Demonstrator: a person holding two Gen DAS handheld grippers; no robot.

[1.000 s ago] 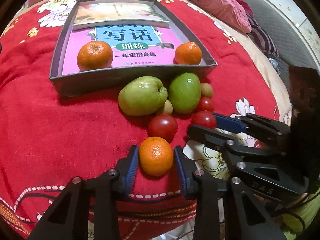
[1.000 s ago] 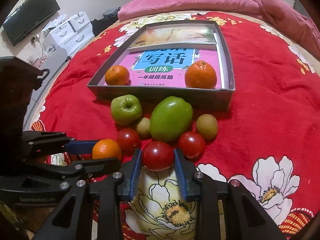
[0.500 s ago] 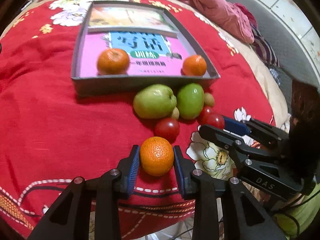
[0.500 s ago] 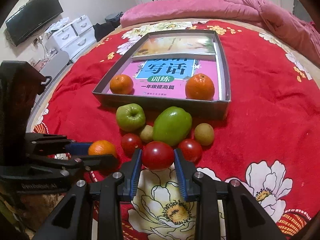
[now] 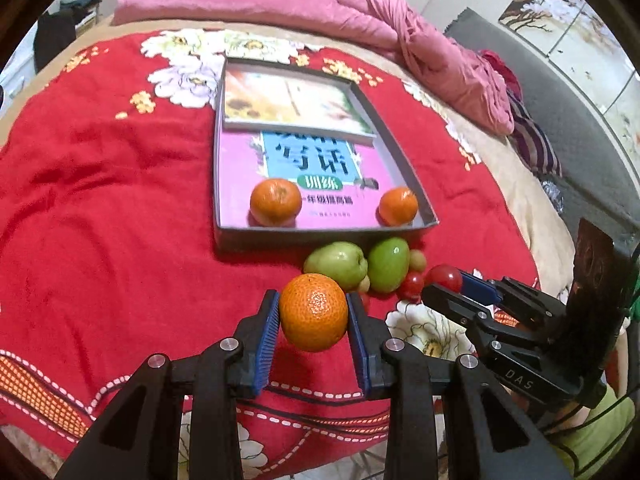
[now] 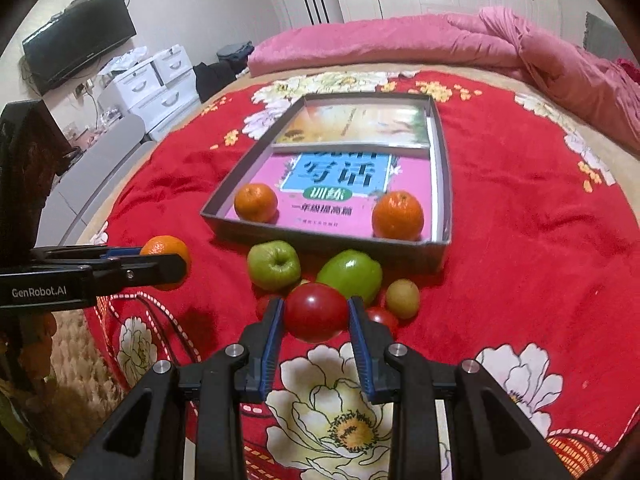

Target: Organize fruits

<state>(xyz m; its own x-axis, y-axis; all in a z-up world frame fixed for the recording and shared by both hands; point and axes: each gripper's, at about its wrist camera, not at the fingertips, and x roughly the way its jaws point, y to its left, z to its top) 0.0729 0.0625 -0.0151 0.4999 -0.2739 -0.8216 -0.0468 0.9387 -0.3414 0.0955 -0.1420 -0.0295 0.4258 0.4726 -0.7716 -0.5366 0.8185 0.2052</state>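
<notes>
Left hand-held gripper (image 5: 313, 318) clamps tangerine (image 5: 313, 311); right (image 6: 316, 320) apparently clamps tomato (image 6: 316, 311)

two oranges (image 5: 275, 202) in box (image 5: 320, 236), apples (image 5: 336, 268) before it

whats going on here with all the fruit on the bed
A person is sorting fruit with two handheld tongs. The left tongs are shut on an orange, the right tongs on a red tomato, both off the red bedspread. Two oranges already sit in the grey tray; green fruits and small tomatoes wait in front of it.
</notes>
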